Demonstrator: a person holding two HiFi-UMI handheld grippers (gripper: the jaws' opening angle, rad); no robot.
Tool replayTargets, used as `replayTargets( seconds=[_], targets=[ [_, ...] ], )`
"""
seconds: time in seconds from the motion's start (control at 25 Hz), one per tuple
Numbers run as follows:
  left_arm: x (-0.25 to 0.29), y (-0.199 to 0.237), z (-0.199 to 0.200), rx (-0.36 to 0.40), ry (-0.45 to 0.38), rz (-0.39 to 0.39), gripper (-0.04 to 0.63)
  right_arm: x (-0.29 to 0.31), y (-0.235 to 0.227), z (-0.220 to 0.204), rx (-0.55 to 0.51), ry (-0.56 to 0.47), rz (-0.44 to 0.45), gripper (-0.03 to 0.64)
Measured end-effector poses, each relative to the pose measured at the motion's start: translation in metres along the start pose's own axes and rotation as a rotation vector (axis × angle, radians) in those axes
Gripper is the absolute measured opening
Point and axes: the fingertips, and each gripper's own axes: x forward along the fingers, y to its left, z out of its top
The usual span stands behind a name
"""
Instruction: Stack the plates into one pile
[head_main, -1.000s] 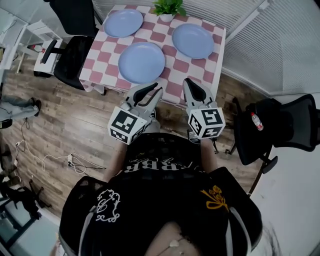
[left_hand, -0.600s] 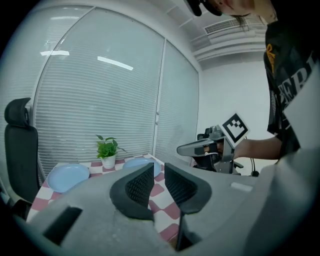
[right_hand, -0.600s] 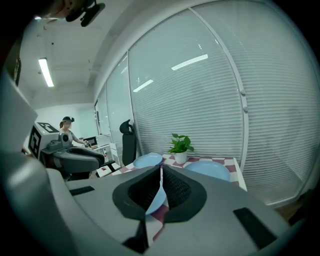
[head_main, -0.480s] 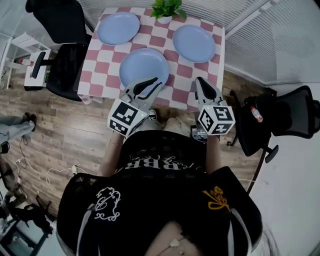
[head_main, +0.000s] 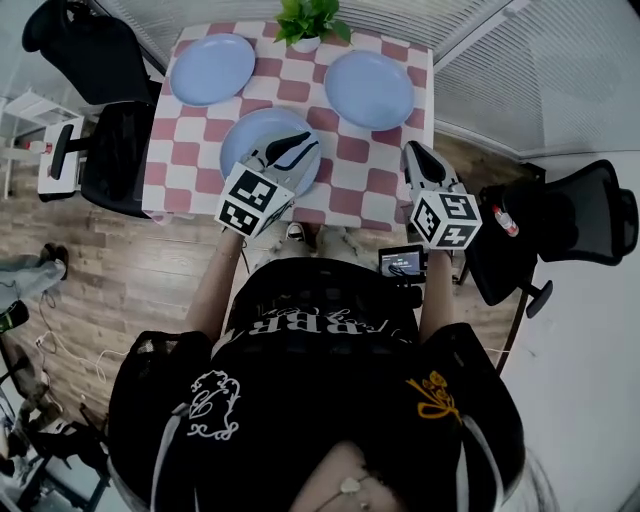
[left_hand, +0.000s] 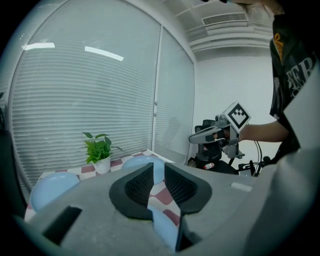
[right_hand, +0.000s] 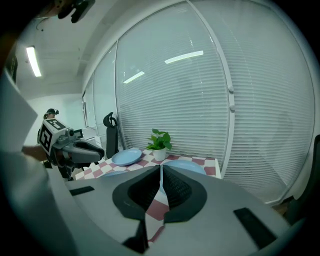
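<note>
Tongs first: the left tongs (head_main: 298, 148), closed and empty, hang over the near plate (head_main: 240, 140) at upper centre, hiding its right part. The right tongs (head_main: 411, 152), also closed on nothing, are above the counter (head_main: 345, 150) at its right edge. Beyond, the far-left plate (head_main: 212, 68) and far-right plate (head_main: 369, 88) lie well apart, with a potted plant (head_main: 305, 22) between them, clipped by the top edge.

White block lettering is running across the person's black fabric shirt (head_main: 320, 400), inverted and too distorted to read; nothing else is carrying legible print.
</note>
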Motion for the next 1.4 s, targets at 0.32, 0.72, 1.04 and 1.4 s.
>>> replayTargets(
  seconds=[0.32, 0.72, 1.04, 1.4],
  targets=[
    [0.069, 0.045, -0.035, -0.086, 0.16, -0.014, 0.157, 0.05, -0.06, -0.024, -0.059, 0.114, 0.024, 0.021],
    [0.141, 0.083, -0.079, -0.256, 0.31, 0.017, 0.229, 0.125, -0.123, -0.085, 0.134, 0.266, 0.105, 0.124],
    [0.178, 0.112, -0.113, -0.415, 0.37, 0.091, 0.259, 0.162, -0.145, -0.131, 0.242, 0.37, 0.12, 0.144],
    [0.198, 0.117, -0.128, -0.392, 0.486, 0.094, 0.277, 0.18, -0.145, -0.147, 0.406, 0.379, 0.132, 0.144]
  ],
)
